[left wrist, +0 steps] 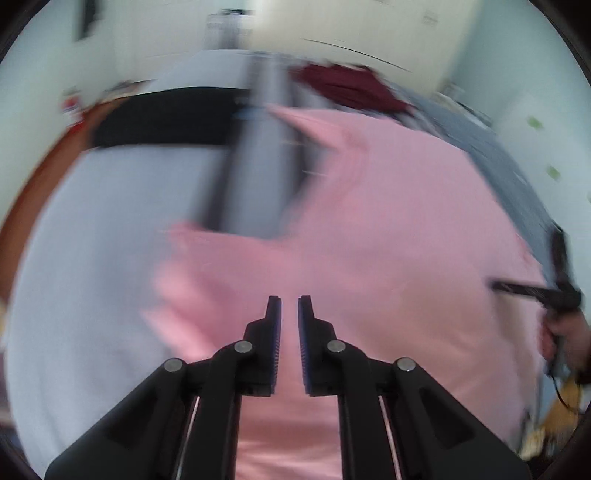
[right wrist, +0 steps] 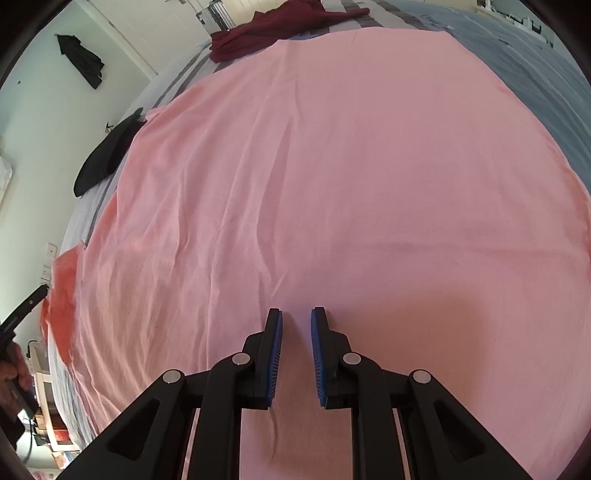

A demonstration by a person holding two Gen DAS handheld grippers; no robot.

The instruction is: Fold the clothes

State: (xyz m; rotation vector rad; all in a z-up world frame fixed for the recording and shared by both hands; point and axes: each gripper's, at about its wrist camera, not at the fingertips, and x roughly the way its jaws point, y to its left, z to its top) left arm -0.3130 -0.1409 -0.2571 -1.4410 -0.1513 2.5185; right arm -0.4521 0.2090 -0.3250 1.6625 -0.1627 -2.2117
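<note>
A large pink garment lies spread flat over the bed and fills most of the right wrist view. My right gripper points down onto its near edge, its blue pads closed on a small ridge of the pink cloth. The left wrist view is blurred by motion. There my left gripper hovers above the pink garment, jaws a narrow gap apart with nothing between them. A sleeve sticks out to the left over the white sheet. A hand shows at the garment's right edge.
A dark red garment lies crumpled at the far end of the bed, and a black one sits at the left edge. Grey striped bedding and a blue-grey cover border the pink cloth. Low shelves stand beside the bed.
</note>
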